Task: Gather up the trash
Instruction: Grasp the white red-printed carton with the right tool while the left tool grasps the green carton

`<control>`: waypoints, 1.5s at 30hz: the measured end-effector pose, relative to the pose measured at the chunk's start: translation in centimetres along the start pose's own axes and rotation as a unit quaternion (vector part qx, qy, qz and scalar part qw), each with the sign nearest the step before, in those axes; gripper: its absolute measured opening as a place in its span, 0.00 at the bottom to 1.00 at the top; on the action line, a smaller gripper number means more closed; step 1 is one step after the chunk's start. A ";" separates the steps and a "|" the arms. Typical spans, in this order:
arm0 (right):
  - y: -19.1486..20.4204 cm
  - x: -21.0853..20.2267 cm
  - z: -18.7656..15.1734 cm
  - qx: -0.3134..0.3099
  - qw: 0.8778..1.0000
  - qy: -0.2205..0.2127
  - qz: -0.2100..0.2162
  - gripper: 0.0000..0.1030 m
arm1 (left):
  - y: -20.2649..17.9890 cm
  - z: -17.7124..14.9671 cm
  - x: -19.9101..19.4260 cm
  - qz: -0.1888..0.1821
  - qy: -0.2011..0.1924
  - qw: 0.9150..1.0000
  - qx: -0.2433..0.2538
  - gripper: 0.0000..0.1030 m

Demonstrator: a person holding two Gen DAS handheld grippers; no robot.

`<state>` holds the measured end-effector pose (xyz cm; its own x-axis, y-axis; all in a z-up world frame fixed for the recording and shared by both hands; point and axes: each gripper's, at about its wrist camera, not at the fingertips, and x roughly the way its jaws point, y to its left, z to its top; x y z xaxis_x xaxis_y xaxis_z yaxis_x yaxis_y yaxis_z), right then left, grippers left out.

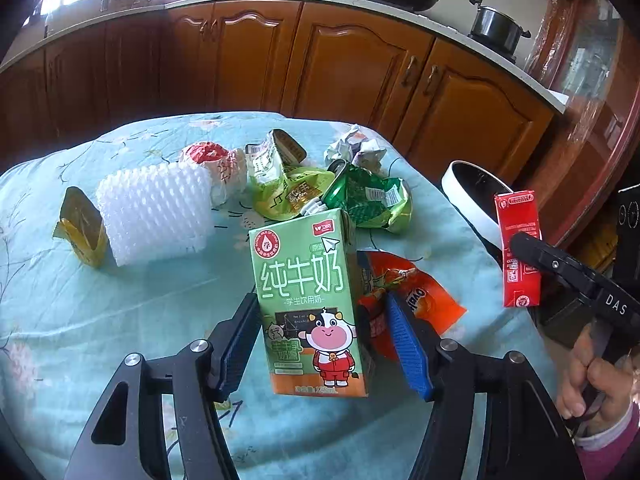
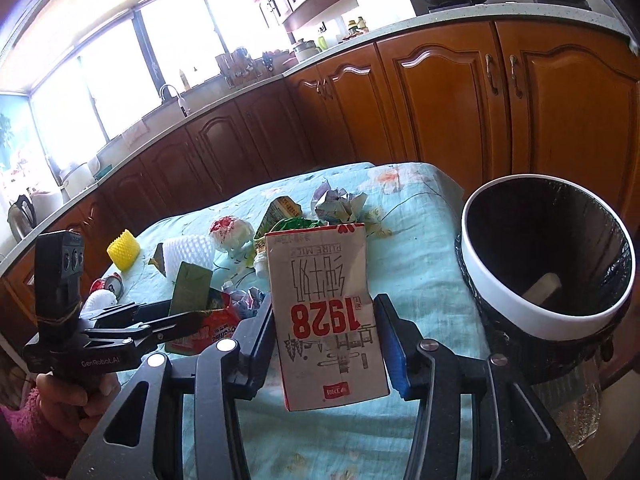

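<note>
My left gripper (image 1: 322,340) is shut on a green milk carton (image 1: 306,300) with a cartoon cow, held upright above the table. My right gripper (image 2: 326,344) is shut on a white-and-red milk carton (image 2: 324,312), held upside down; it shows as a red carton in the left wrist view (image 1: 518,248). A black bin with a white rim (image 2: 548,312) stands at the table's right edge, right of my right gripper, with a pale object inside. Its rim also shows in the left wrist view (image 1: 476,208). More trash lies on the table.
On the blue floral tablecloth (image 1: 120,320) lie a white foam net (image 1: 156,212), a gold wrapper (image 1: 82,232), green snack bags (image 1: 368,200), crumpled paper (image 1: 354,148), an orange wrapper (image 1: 412,292) and a yellow foam net (image 2: 123,249). Wooden kitchen cabinets (image 1: 360,60) stand behind.
</note>
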<state>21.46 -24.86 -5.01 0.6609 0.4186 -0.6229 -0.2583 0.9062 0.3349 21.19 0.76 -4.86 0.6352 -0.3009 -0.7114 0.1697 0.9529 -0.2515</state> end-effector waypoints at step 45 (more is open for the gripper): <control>1.1 -1.1 -1.2 0.013 1.000 -0.005 -0.008 0.46 | 2.9 -1.9 -4.3 0.020 -0.047 0.999 0.001 0.29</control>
<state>19.58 -24.30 -4.82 0.6712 0.4032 -0.6220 -0.2293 0.9109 0.3430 17.54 4.70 -3.76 0.7091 -0.2571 -0.6565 0.1440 0.9643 -0.2221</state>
